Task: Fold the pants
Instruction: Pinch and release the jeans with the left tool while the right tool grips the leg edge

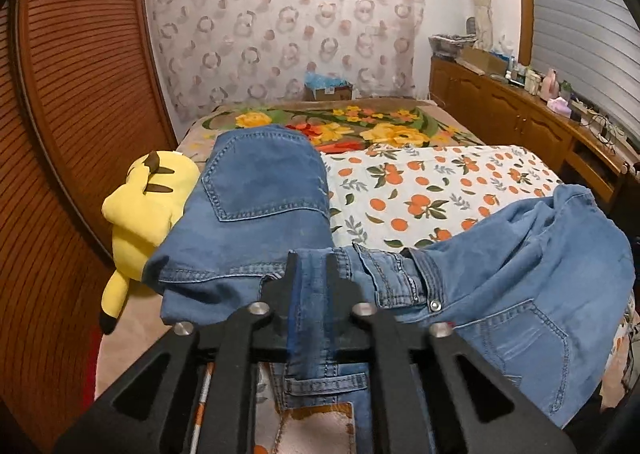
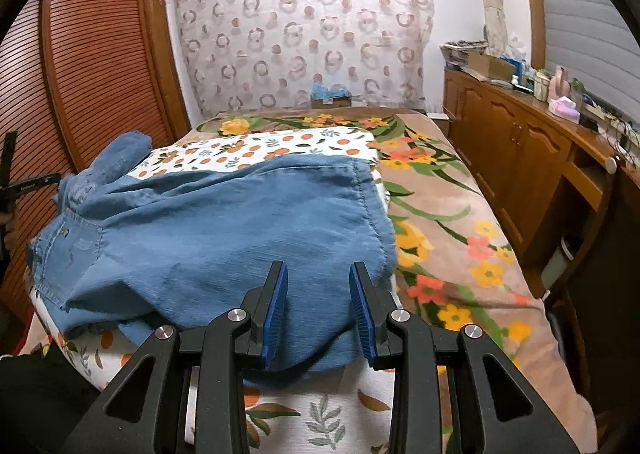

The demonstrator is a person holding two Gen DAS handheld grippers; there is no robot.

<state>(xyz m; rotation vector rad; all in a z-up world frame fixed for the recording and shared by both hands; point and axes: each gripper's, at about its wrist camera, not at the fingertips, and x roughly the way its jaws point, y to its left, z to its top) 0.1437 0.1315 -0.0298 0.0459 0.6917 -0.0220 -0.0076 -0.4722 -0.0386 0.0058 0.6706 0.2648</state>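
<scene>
Left tool [image 1: 311, 286] pinching jeans [image 1: 260, 189] (waistband), right tool [image 2: 319, 306] agape

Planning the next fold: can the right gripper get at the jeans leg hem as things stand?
Probably yes. The right gripper hovers with open fingers over the jeans, nothing lying between them and the hem just ahead.

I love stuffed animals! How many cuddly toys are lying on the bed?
1. A yellow plush toy lies at the bed's left edge, beside the jeans and close to the wooden wardrobe. The jeans might hide others underneath.
</scene>
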